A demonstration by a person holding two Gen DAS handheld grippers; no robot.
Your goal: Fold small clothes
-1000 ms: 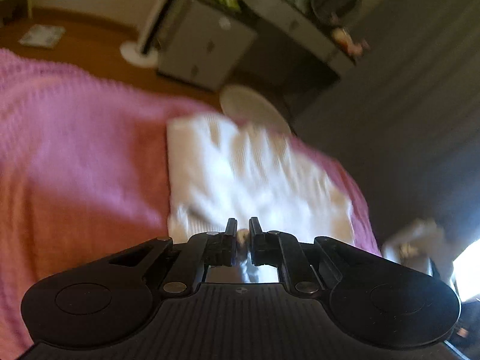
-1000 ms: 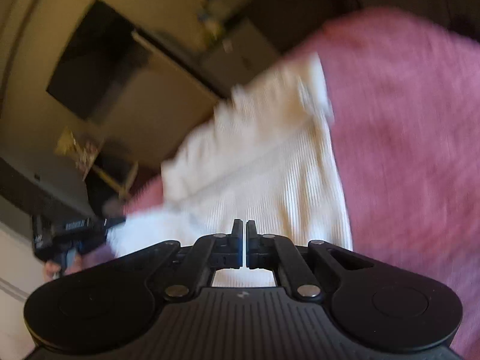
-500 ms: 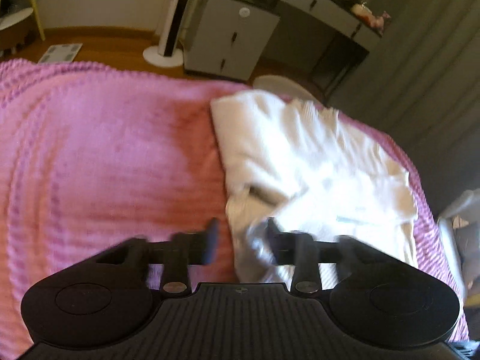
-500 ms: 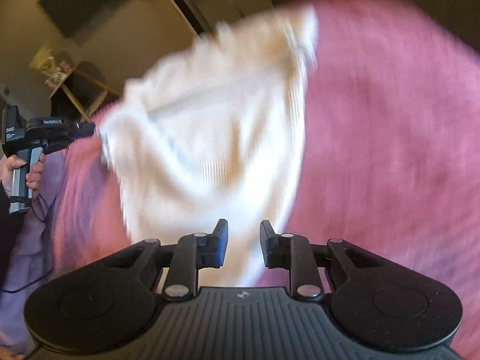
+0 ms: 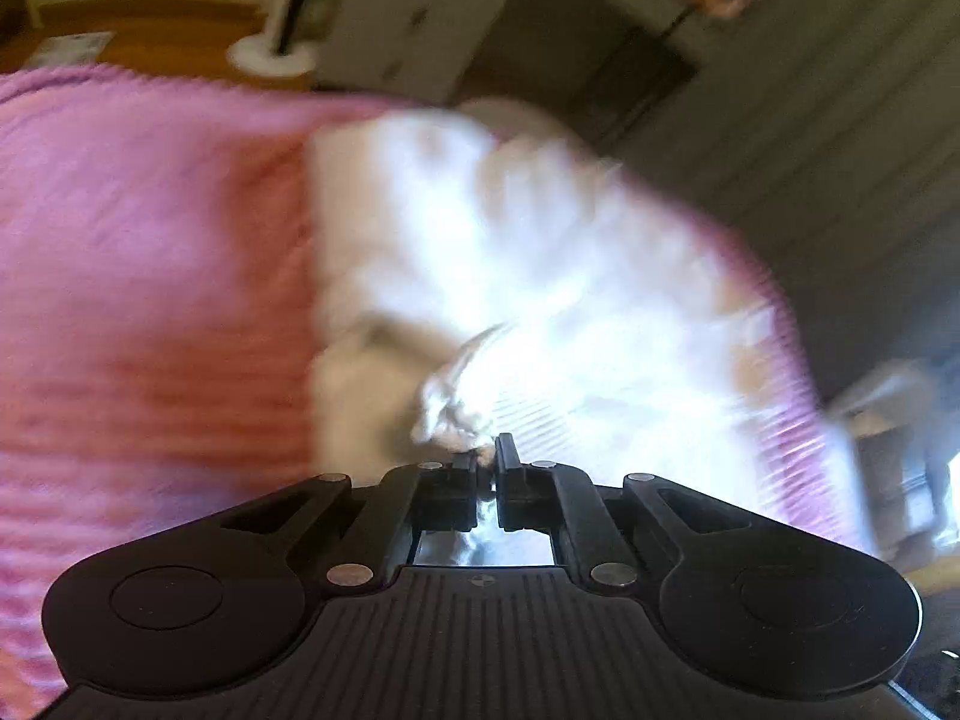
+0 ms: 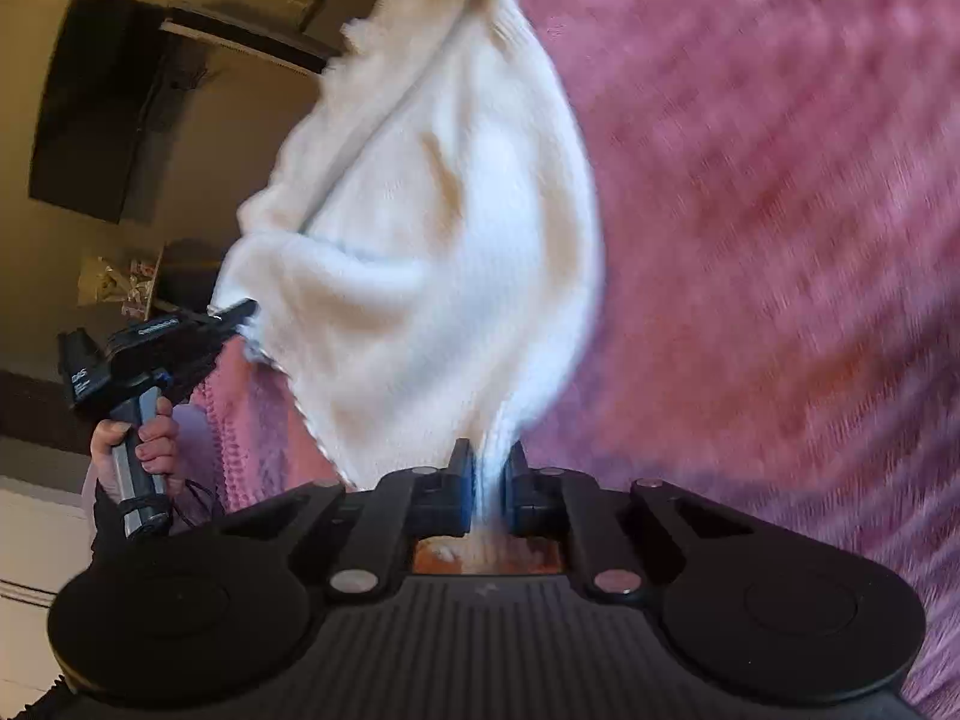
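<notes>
Above the pink blanket [image 6: 780, 210], white knit garment [image 6: 432, 240] lifted, left gripper [image 5: 487, 468] and right gripper [image 6: 487, 480] each clamped on an edge

Bed w/ pink knit blanket [image 5: 150, 252] — white garment [image 5: 540, 276] on it.

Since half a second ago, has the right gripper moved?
Yes. The right gripper closed onto the white garment, lifting its near edge off the pink blanket.
</notes>
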